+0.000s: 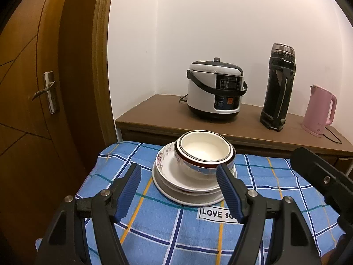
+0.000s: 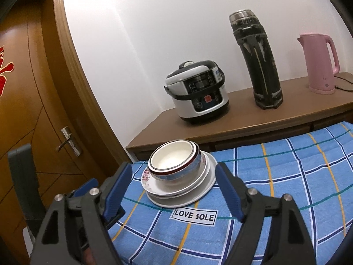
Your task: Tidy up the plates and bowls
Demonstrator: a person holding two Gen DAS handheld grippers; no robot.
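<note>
Lower plates — mostly hidden under bowls

Two plain white walls meet in a corner behind the scene; warm, even indoor light falls on them. On the left stands a brown wooden door in a matching frame, fitted with a metal lever handle. A red decoration is fixed to the door face. A low brown cabinet runs along the walls from the corner. On its top stand, left to right, a white-and-black rice cooker, a tall dark flask and a pink electric kettle with its cord trailing beside it. In front, the worktop is covered by a blue checked cloth bearing a white label printed "LOVE SOLE".
</note>
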